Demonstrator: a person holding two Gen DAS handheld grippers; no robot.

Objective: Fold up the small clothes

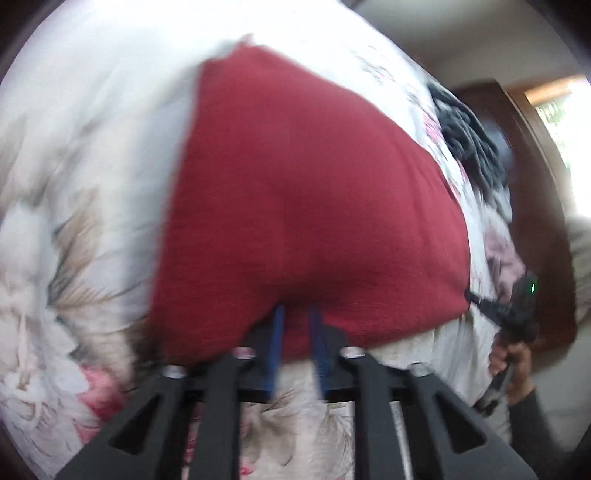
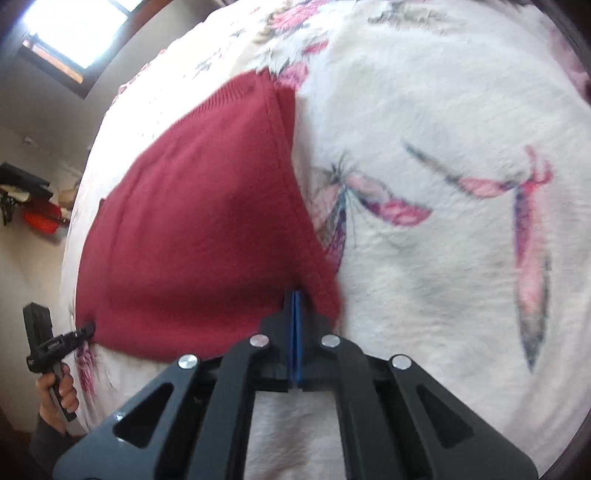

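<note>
Red knit garment (image 1: pixel 306 206) lies spread on a floral bedspread (image 2: pixel 443 110), its near edge lifted at two corners. Left gripper (image 1: pixel 297 314): blue fingers slightly apart, with the near hem between them. Right gripper (image 2: pixel 295 306): jaws pressed together on the other corner. Dark clothes (image 1: pixel 469 144) are heaped near the garment's far side, beside a wooden headboard (image 1: pixel 532 177). A window (image 2: pixel 74 33) is lit. No legible writing.

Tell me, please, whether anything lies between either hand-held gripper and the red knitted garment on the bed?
Nothing visible does. The left hand-held gripper and the right hand-held gripper each already reach the near edge of the red knitted garment, which lies on the floral blanket.
</note>
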